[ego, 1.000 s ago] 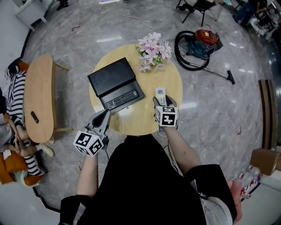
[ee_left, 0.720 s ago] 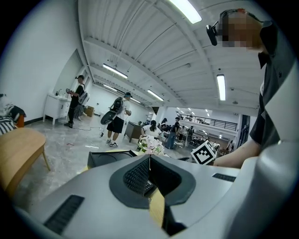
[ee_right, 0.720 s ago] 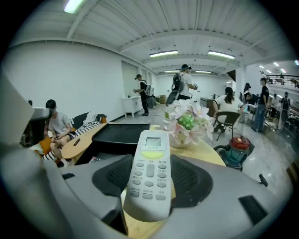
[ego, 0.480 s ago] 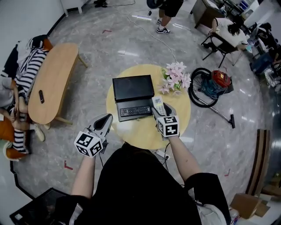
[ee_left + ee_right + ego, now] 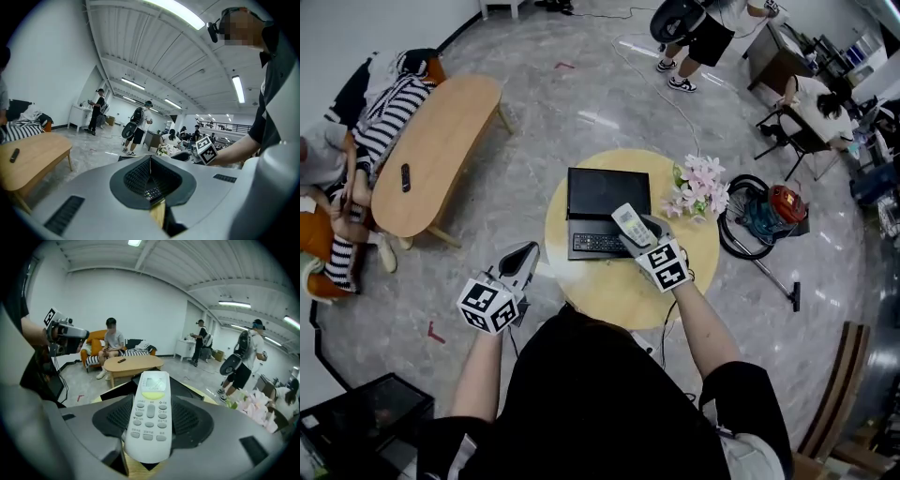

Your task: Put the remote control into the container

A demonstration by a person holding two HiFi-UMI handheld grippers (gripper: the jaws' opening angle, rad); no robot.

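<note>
Right gripper view: right gripper pinching the white remote control across its lower half, buttons up, display end sticking out past the jaw tips. Just ahead of those tips sits the black container (lid open, a dark keypad lying in its base) on the round wooden table. The remote is not inside the container. Pink flowers lie to this gripper's right. Left gripper: jaws pressed together, nothing between them, held off the table's edge with the container ahead.
</note>
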